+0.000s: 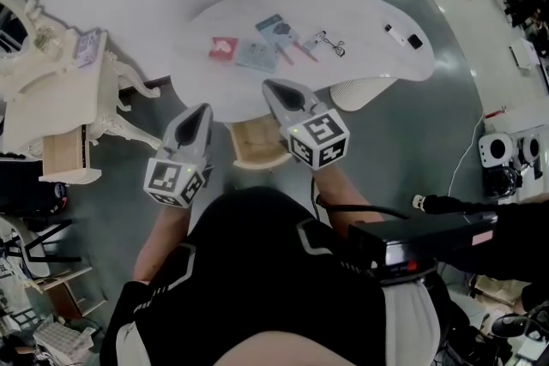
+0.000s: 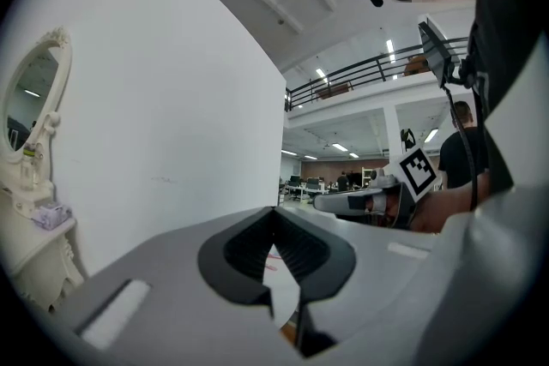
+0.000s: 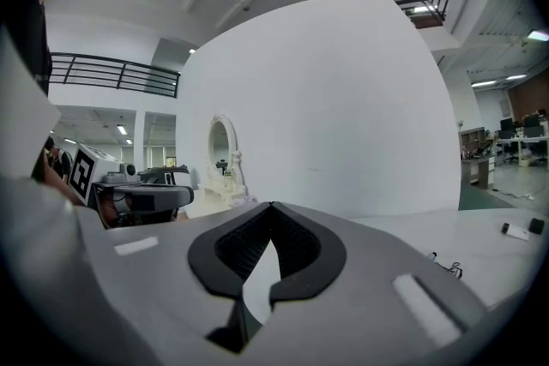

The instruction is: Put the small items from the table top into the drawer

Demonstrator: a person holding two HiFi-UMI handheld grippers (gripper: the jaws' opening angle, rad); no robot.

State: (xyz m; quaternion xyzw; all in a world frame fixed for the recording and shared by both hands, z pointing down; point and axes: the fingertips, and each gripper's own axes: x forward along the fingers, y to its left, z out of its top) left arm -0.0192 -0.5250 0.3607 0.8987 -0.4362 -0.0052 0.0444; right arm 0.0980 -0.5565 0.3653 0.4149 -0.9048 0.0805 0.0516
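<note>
Several small items lie on the white oval table [image 1: 360, 21]: a red packet [image 1: 224, 48], two blue-grey cards [image 1: 257, 56] [image 1: 274, 26], pens [image 1: 296, 53], a small clip [image 1: 331, 43] and a black-and-white piece [image 1: 403, 35]. A pale wooden drawer [image 1: 257, 143] stands out under the table's near edge. My left gripper [image 1: 204, 109] [image 2: 274, 210] hangs shut and empty short of the table, left of the drawer. My right gripper [image 1: 270, 86] [image 3: 272, 206] is shut and empty over the near table edge, just in front of the cards.
A white ornate vanity with a mirror [image 1: 43, 73] stands at the left against the wall. A round white base [image 1: 360, 92] sits under the table's right part. Camera gear and cables [image 1: 506, 152] lie on the grey-green floor at the right.
</note>
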